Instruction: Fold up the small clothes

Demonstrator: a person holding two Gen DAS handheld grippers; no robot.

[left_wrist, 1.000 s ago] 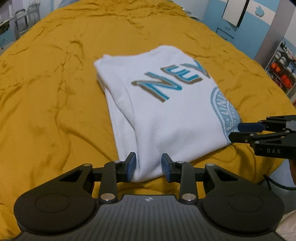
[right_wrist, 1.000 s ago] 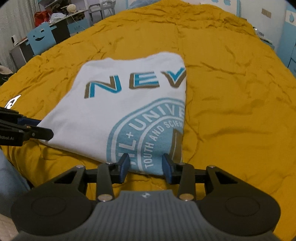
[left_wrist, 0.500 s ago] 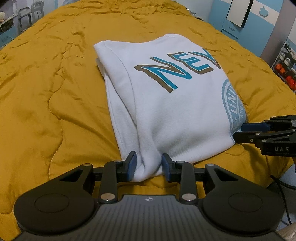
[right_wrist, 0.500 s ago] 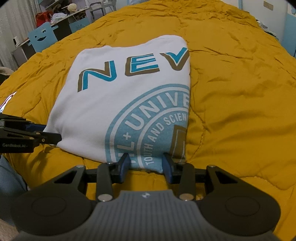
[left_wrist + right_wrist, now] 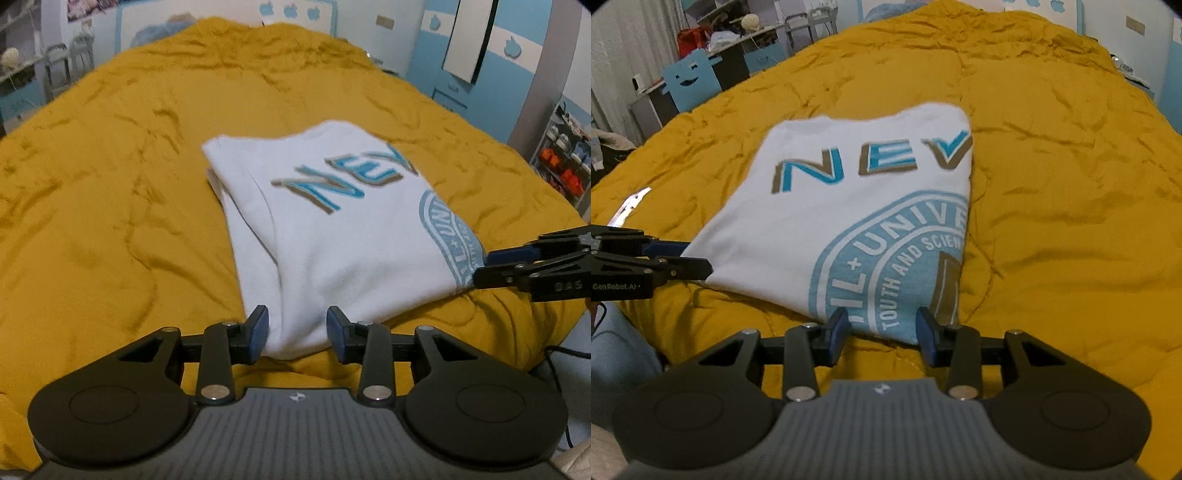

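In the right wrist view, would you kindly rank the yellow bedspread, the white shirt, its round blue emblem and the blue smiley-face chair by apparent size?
1. yellow bedspread
2. white shirt
3. round blue emblem
4. blue smiley-face chair, though it stands far behind the bed, so its true size is unsure.

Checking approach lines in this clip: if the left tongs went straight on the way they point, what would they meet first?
Most likely the near corner of the folded white shirt, which already lies between the left tongs' just-opened jaws. Past that, more shirt on the yellow bedspread. Depth is unclear.
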